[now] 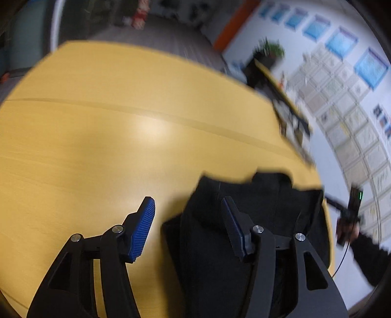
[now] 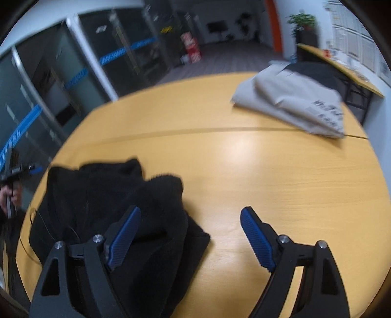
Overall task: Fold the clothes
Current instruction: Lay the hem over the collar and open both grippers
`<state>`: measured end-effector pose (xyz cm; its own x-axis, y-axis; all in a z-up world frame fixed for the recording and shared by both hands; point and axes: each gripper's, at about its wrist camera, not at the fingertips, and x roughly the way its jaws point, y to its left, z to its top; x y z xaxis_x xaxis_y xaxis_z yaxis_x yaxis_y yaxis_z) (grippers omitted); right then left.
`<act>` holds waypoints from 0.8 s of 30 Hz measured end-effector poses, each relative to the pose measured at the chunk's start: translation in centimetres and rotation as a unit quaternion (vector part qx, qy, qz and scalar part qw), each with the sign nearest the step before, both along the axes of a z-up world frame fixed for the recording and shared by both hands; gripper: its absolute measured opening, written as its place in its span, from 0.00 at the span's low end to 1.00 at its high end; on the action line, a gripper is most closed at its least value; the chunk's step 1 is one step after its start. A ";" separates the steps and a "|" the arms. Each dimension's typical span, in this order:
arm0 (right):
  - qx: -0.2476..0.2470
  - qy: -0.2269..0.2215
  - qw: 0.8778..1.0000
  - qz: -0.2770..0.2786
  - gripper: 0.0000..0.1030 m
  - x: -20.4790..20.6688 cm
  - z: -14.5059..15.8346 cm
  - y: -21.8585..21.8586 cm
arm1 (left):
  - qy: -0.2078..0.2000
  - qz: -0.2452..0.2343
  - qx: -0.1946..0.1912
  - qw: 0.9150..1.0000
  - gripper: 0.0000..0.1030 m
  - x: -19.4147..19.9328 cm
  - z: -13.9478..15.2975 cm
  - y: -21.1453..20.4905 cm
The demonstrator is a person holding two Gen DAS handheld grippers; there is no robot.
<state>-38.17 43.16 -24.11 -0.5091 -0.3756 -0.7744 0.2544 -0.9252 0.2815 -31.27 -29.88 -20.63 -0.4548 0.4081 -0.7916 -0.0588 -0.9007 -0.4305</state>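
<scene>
A black fleece garment (image 1: 259, 208) lies bunched on the yellow wooden table (image 1: 97, 127). My left gripper (image 1: 188, 208) is open above the garment's left edge, its right finger over the cloth, its left finger over bare wood. In the right wrist view the same black garment (image 2: 110, 195) lies at the lower left. My right gripper (image 2: 190, 215) is open above its right edge, left finger over the cloth, right finger over the table (image 2: 268, 171). Neither gripper holds anything.
A folded grey garment (image 2: 293, 100) with dark print lies at the table's far right. Another yellow table (image 2: 342, 68) and a potted plant (image 2: 303, 19) stand beyond. Glass walls (image 2: 61, 73) are at left. A thin cable (image 2: 27, 232) runs off the table's left edge.
</scene>
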 end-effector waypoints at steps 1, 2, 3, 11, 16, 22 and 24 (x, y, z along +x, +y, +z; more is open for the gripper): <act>0.002 -0.009 1.000 0.010 0.84 -0.5 -0.7 -0.5 | -0.009 -0.020 0.000 1.000 0.54 -0.4 -0.9 0.7; 0.004 -0.017 1.000 0.019 0.81 -1.0 -1.4 -0.9 | -0.012 -0.033 -0.001 0.999 0.54 -0.8 -1.4 1.3; 0.006 -0.026 0.999 0.029 0.77 -1.6 -2.0 -1.4 | -0.009 -0.040 -0.002 0.999 0.54 -1.2 -1.8 1.7; -0.024 -0.023 0.999 0.021 0.08 -2.6 -2.4 -1.6 | -0.014 -0.053 -0.001 0.998 0.11 -3.7 -2.3 2.3; -0.092 0.001 0.994 -0.064 0.07 -0.9 -2.5 2.6 | -0.023 0.029 0.116 0.993 0.13 -3.3 -3.3 -2.4; -0.098 -0.057 0.990 -0.078 0.22 -2.1 -6.4 2.4 | -0.022 -0.007 0.040 0.999 0.31 -4.5 -3.7 0.8; -0.121 -0.053 0.987 -0.087 0.47 -2.3 -6.1 2.8 | 0.003 -0.008 0.055 0.998 0.59 -4.4 -2.9 0.6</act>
